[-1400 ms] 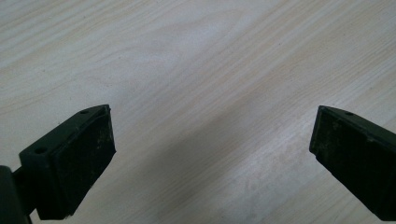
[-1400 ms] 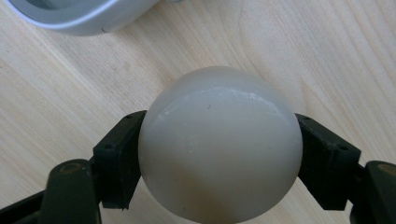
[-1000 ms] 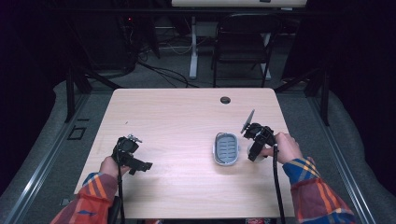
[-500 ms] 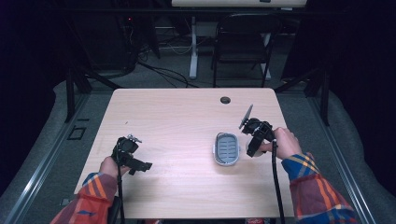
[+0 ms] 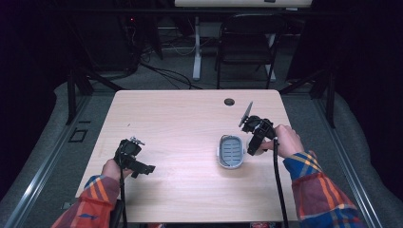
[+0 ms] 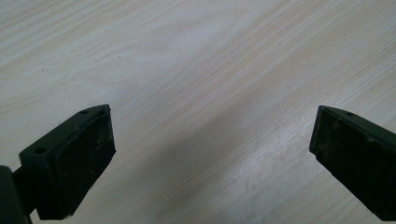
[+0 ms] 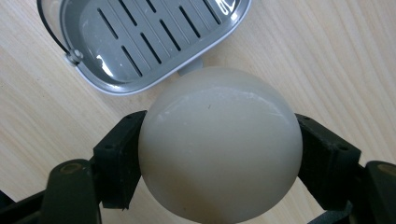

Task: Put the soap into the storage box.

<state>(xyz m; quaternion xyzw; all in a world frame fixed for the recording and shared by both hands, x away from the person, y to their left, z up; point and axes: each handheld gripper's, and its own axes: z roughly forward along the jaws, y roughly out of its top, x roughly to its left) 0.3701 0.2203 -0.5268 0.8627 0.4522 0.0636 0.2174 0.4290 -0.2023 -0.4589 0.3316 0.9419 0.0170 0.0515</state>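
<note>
- The person's plaid sleeves came in from the near edge of the worktop (image 5: 190, 190), one at each bottom corner of the high view.
- The left gripper (image 5: 134, 161) sat near the worktop's front left corner in the left hand (image 5: 112, 168), low over bare wood, with a black cable trailing back toward the sleeve.
- In the left gripper view its two black jaws stood wide apart, with pale wood grain between them and nothing held.
- The right gripper (image 5: 253, 145) was on the right side of the worktop, held in the right hand (image 5: 285, 141), its cable running down toward the near edge.
- Its jaws were clamped on a cream-white bar of soap (image 7: 219, 144), rounded and smooth, one pad pressed to each side of it.
- The soap hung clear of the wood, just beside and to the right of a grey soap dish (image 5: 231, 152) as the high view showed it.
- The soap dish (image 7: 144, 39) was oval with a slotted floor and a pale rim, and lay flat on the worktop with nothing in it.
- A grey plate stood up at a slant from the top of the right gripper.
- Farther back, a small dark round hole (image 5: 229, 101) sat near the far edge of the worktop.
- Beyond the worktop stood a dark folding chair (image 5: 244, 47) and loose cables (image 5: 166, 71) on the grey floor.
</note>
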